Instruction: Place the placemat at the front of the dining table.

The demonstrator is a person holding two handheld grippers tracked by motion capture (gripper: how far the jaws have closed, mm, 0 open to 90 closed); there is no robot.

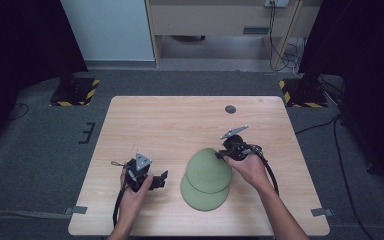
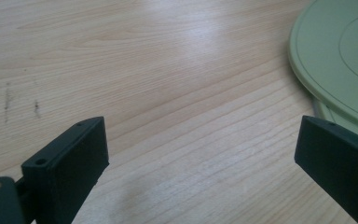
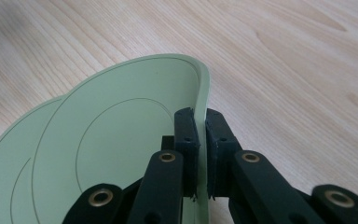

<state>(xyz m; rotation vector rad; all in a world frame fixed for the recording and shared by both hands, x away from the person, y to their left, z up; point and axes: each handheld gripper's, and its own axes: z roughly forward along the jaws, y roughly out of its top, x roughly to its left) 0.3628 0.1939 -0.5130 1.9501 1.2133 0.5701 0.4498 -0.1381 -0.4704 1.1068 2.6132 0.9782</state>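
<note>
Partly covered by the upper plate [image 1: 209, 170], the lower green plate [image 1: 203, 196] lies nearest on the pale wooden table [image 1: 170, 125], the left gripper [image 1: 161, 179] stands wide open and empty beside them, and the right gripper [image 1: 221, 156] pinches the smooth, round upper plate's raised far rim.

On the counter [image 1: 155, 120] two plates lie stacked and offset, right of its middle toward the near edge. The upper plate [image 1: 209, 170] overlaps the far part of the lower plate [image 1: 202, 197] and its right side is tilted up off it. The right hand-held gripper [image 1: 223, 154] sits at the upper plate's far right rim, clamping it. The left hand-held gripper [image 1: 161, 179] lies left of the plates, just beside them, apart from them.
</note>
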